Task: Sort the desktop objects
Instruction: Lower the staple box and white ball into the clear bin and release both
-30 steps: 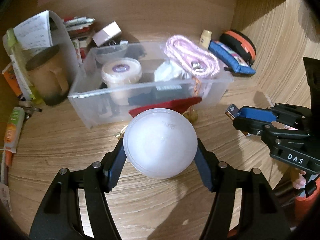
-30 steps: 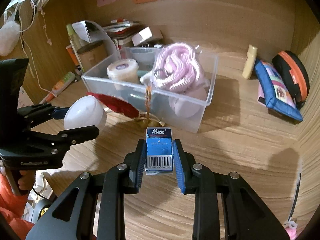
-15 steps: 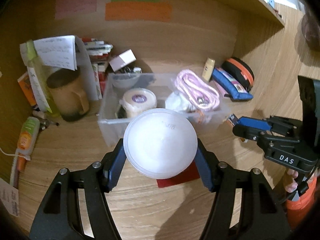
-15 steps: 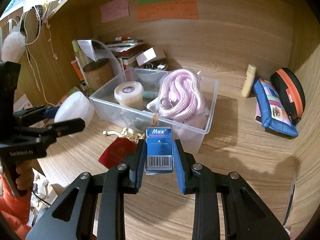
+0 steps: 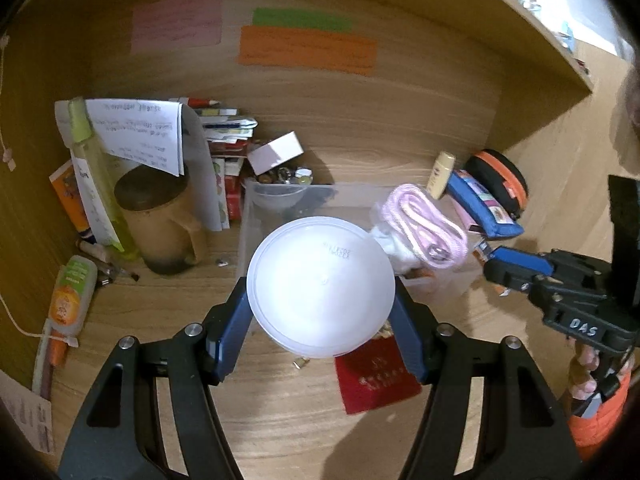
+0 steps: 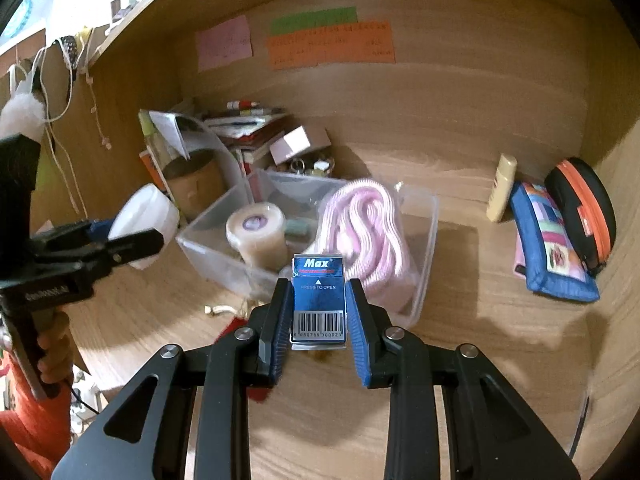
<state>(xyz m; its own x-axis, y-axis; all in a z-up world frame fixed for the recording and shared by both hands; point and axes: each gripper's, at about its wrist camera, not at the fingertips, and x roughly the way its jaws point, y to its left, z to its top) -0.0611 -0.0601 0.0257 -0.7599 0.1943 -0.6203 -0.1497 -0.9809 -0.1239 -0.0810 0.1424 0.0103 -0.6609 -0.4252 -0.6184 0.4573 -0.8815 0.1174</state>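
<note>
My left gripper (image 5: 320,332) is shut on a round white plastic container (image 5: 320,286) and holds it above the desk in front of the clear plastic bin (image 5: 248,216). It also shows at the left of the right wrist view (image 6: 142,232). My right gripper (image 6: 318,320) is shut on a small blue Max staples box (image 6: 319,300), held above the desk before the bin (image 6: 428,216). The bin holds a pink coiled cord (image 6: 368,224) and a beige tub (image 6: 256,232). A red pouch (image 5: 376,376) lies on the desk under the left gripper.
A brown mug (image 5: 160,220), papers and a stack of books (image 5: 228,132) stand at the back left. A blue pouch (image 6: 552,248), a black and orange case (image 6: 584,208) and a cream tube (image 6: 502,188) lie at the right. An orange-green tube (image 5: 70,296) lies far left.
Both grippers have lifted and drawn back from the bin with their objects still held. The red pouch, earlier hanging at the bin, now lies flat on the desk.
</note>
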